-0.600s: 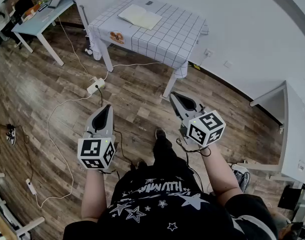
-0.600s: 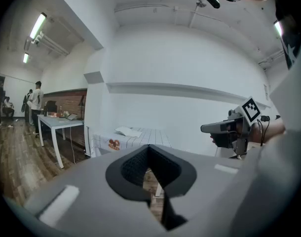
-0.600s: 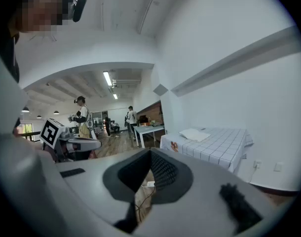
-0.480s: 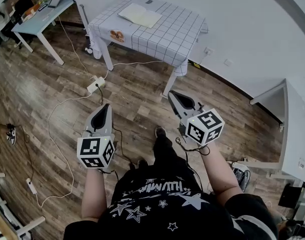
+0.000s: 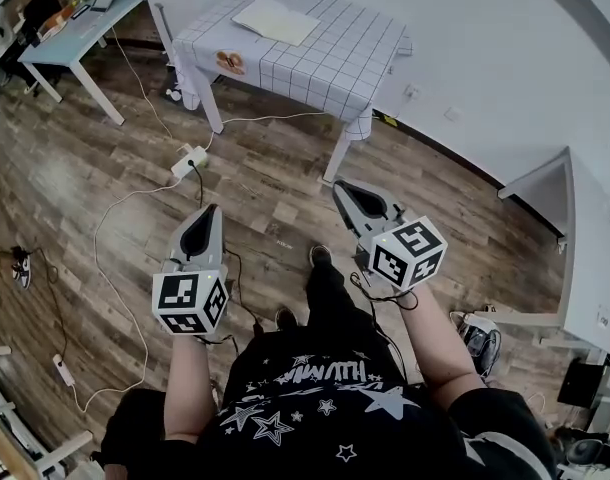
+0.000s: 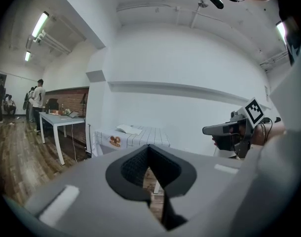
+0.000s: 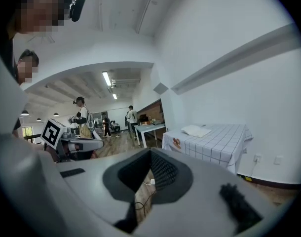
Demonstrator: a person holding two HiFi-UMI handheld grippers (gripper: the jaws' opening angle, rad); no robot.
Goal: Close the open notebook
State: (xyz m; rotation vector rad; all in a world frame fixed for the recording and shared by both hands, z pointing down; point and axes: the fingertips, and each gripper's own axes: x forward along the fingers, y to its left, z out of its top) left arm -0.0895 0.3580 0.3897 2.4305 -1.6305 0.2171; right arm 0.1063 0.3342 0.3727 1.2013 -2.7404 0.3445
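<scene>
Head view is looking steeply down on a person holding the left gripper (image 5: 209, 216) and the right gripper (image 5: 345, 192) out over the wooden floor (image 5: 105, 168), both well short of the table (image 5: 330, 63) with the checked cloth. The notebook (image 5: 275, 18) is lying open and flat on the far left part of that table, well apart from both grippers. A power strip (image 5: 188, 160) with white cables is lying on the floor near the table's left leg, which neither gripper view is showing clearly. Left gripper view is looking almost level along that gripper's own jaws, which are meeting at the tips with nothing between them; beyond them the notebook is showing as a pale slab on the cloth, the right gripper is showing at the right, and people (image 6: 38, 95) are standing at the far left by a long desk (image 6: 61, 117). Right gripper view is showing its jaws pressed together and empty as well, with the table and notebook at the right and the left gripper at the left.
</scene>
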